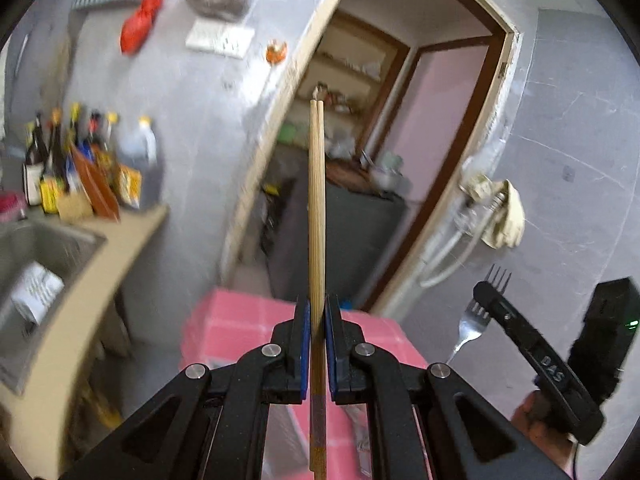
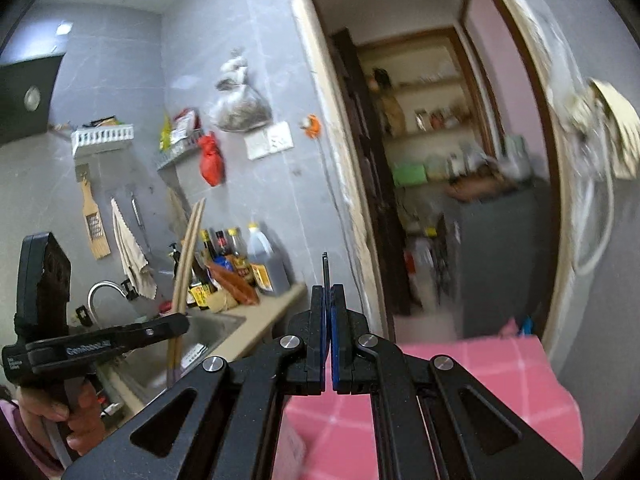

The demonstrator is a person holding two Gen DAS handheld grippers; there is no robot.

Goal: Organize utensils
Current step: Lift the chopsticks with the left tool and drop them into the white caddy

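Note:
A pair of wooden chopsticks [image 1: 317, 200] stands straight up out of my left gripper [image 1: 317, 304], whose blue pads are shut on them. To the right, a metal fork [image 1: 470, 330] sits in my right gripper [image 1: 486, 294], tines up, with a hand below it. In the right wrist view my right gripper [image 2: 328, 292] is shut on the fork [image 2: 326, 270], which shows edge-on as a thin dark strip. At the left there, a hand holds my left gripper [image 2: 178, 324] with the chopsticks [image 2: 188, 256] tilted above the sink.
A steel sink [image 1: 48, 240] with a faucet [image 2: 102, 292] is set in the beige counter [image 1: 120, 248]. Sauce bottles [image 1: 80, 152] crowd its far end. A pink checked surface [image 2: 480, 380] lies below both grippers. An open doorway [image 2: 432, 160] is ahead.

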